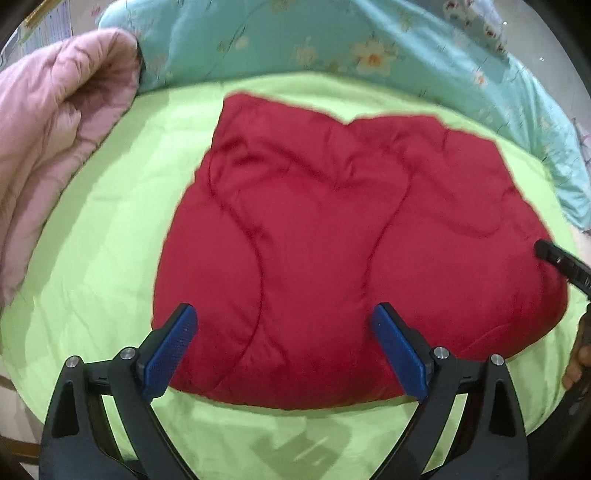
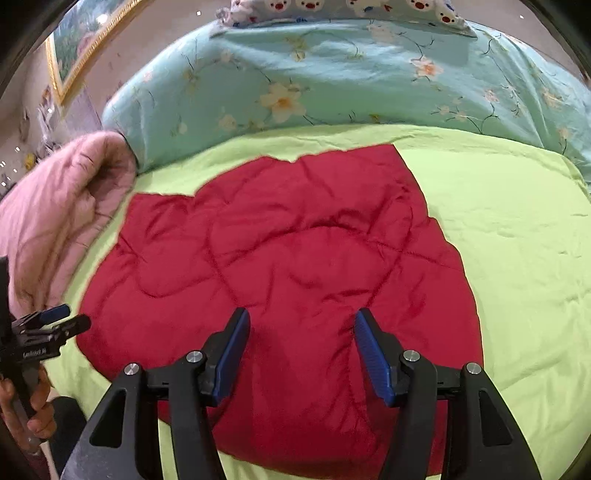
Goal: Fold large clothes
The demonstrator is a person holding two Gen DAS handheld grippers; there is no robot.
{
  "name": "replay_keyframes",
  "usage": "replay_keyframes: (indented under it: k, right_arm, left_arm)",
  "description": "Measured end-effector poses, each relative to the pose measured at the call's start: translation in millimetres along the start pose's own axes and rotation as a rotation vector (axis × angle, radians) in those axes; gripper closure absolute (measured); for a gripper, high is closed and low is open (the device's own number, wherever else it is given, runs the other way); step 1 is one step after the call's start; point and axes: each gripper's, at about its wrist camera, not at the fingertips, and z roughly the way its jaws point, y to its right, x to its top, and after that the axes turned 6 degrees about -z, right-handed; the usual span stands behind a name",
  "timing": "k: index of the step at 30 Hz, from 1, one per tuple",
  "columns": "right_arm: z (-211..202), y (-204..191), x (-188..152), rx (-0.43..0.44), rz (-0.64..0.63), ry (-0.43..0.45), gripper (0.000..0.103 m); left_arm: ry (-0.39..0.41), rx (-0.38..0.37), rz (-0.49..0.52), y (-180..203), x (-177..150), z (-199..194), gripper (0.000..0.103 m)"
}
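Observation:
A red quilted garment [image 1: 332, 240] lies folded into a thick pad on the lime-green sheet [image 1: 110, 229]. It also shows in the right wrist view [image 2: 295, 258]. My left gripper [image 1: 284, 314] is open and empty, its blue pads [image 1: 173, 343] just above the garment's near edge. My right gripper [image 2: 301, 321] is open and empty over the garment's near part. The right gripper's tip shows in the left wrist view [image 1: 554, 254] at the garment's right edge. The left gripper shows in the right wrist view [image 2: 55, 321] at the garment's left edge.
A pink quilt [image 1: 48, 140] is bunched at the left; it also shows in the right wrist view [image 2: 62, 214]. A teal floral duvet [image 2: 351, 77] lies across the back of the bed, with a patterned pillow [image 2: 351, 5] behind it. A framed picture [image 2: 81, 40] hangs at far left.

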Motion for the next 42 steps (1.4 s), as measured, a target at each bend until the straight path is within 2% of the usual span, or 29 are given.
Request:
replay_keyframes:
  k: [3, 5, 8, 11, 25, 35, 38, 42]
  right_arm:
    - [14.2, 4.2, -5.2, -0.026, 0.017, -0.038, 0.041]
    - [20.5, 8.4, -6.5, -0.047, 0.019, -0.049, 0.038]
    - [31.4, 24.3, -8.5, -0.035, 0.073, -0.060, 0.035]
    - [37.1, 36.7, -12.5, -0.008, 0.120, -0.054, 0.035]
    - [37.5, 41.9, -13.6, -0.001, 0.131, -0.025, 0.035]
    - [-15.5, 6.3, -26.1, -0.053, 0.030, 0.042, 0.033]
    - [-9.0, 5.3, -33.1, -0.101, -0.001, 0.000, 0.033]
    - [7.3, 16.5, -34.5, -0.082, 0.028, -0.024, 0.026]
  left_arm:
    - [-0.012, -0.015, -0.020, -3.9, 1.2, 12.8, 0.001]
    - [-0.017, -0.002, -0.018, -4.0, 5.2, 23.2, 0.000]
    - [-0.032, -0.005, -0.034, -4.9, 8.8, 34.1, 0.000]
    - [-0.029, 0.004, -0.035, -3.6, 10.3, 36.5, 0.000]
    - [-0.014, 0.001, -0.015, -7.1, 9.7, 41.0, 0.000]
    - [-0.014, 0.009, -0.011, -6.5, 9.0, 39.2, 0.000]
    - [-0.014, 0.011, -0.006, -5.0, 9.6, 40.3, 0.000]
    - [-0.018, 0.015, -0.002, -4.7, 9.9, 41.1, 0.000]
